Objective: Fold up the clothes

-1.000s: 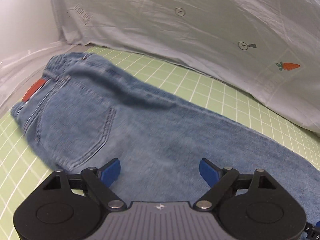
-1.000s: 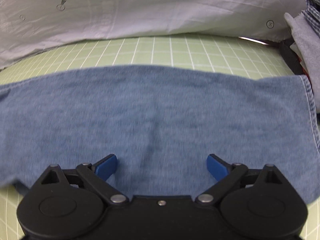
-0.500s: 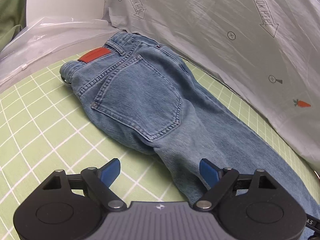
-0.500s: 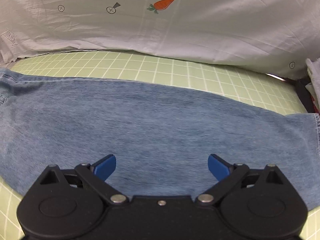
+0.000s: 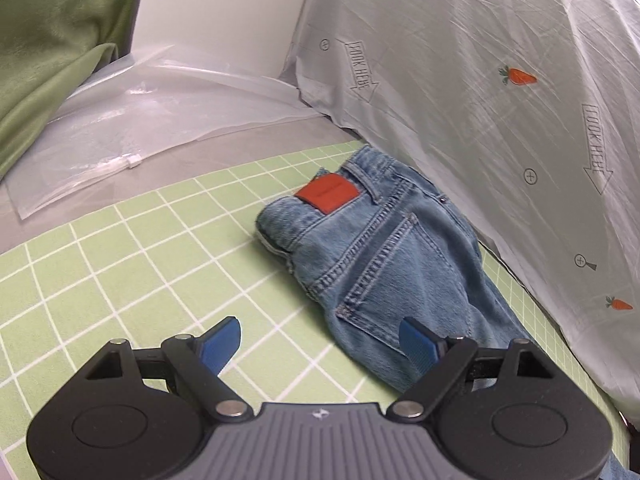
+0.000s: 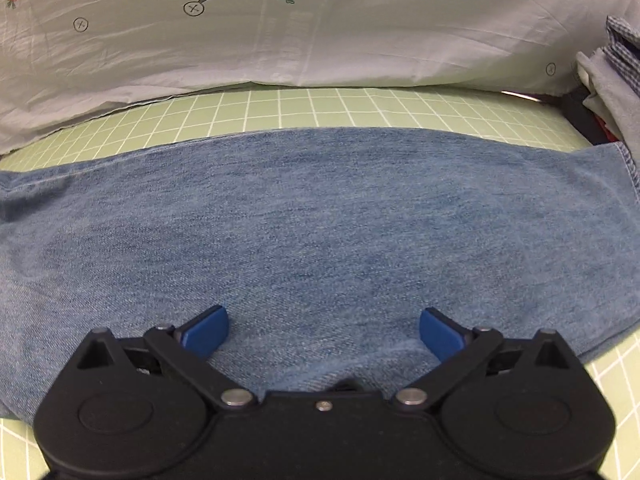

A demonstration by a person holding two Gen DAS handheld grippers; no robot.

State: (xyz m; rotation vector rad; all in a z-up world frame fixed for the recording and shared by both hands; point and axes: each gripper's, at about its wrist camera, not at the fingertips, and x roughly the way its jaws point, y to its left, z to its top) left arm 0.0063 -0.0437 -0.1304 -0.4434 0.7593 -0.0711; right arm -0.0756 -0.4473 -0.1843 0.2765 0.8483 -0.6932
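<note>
A pair of blue jeans lies flat on the green grid mat, folded lengthwise, with a red waistband patch and a back pocket facing up. My left gripper is open and empty, hovering near the seat edge of the jeans. In the right wrist view the legs of the jeans stretch across the mat, with the hem at the right. My right gripper is open and empty just above the leg fabric.
A white sheet with carrot prints hangs along the far side of the mat and also shows in the right wrist view. A clear plastic bag and green cloth lie at the left. A pile of clothes sits at the right.
My left gripper has swung left toward the waistband end, so the red patch and bare mat now show. My right gripper has shifted slightly right along the legs. Both stay open.
</note>
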